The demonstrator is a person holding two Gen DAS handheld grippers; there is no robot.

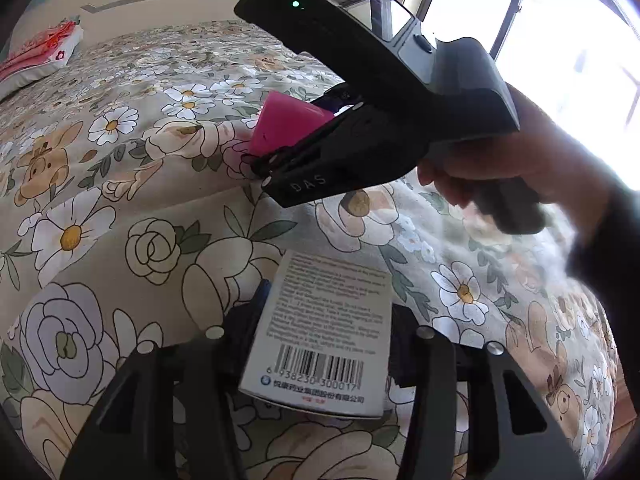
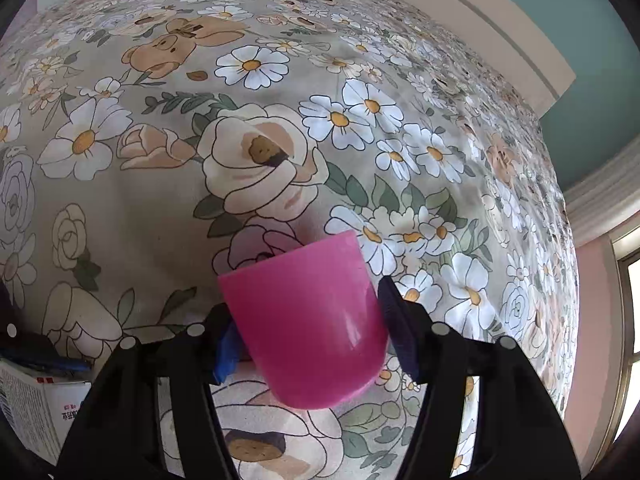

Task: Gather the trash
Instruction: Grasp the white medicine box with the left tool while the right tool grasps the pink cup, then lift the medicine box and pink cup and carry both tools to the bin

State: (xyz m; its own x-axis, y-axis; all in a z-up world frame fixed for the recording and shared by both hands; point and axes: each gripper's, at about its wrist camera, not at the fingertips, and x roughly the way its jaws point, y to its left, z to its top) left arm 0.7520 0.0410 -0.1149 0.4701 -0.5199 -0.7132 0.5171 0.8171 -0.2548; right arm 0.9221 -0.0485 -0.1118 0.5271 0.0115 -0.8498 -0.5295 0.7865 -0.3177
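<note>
Right tool (image 2: pixel 308 328) closed around pink cup (image 2: pixel 308 320) above bed (image 2: pixel 256 160): light, slick (grip mid-wall). Left tool (image 1: pixel 316 340) pinches stiff carton (image 1: pixel 320 332).

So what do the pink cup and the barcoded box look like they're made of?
The pink cup looks like smooth, glossy plastic: light streaks shine on its wall. The box, held in the left gripper, looks like thin matte printed cardboard, with flat faces, crisp edges, small text and a barcode.

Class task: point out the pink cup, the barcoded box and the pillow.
pink cup (image 2: pixel 316 320): right wrist view, side wall.
barcoded box (image 1: pixel 324 320): left wrist view, printed face.
pillow (image 1: pixel 36 52): left wrist view, its red-patterned top.
</note>
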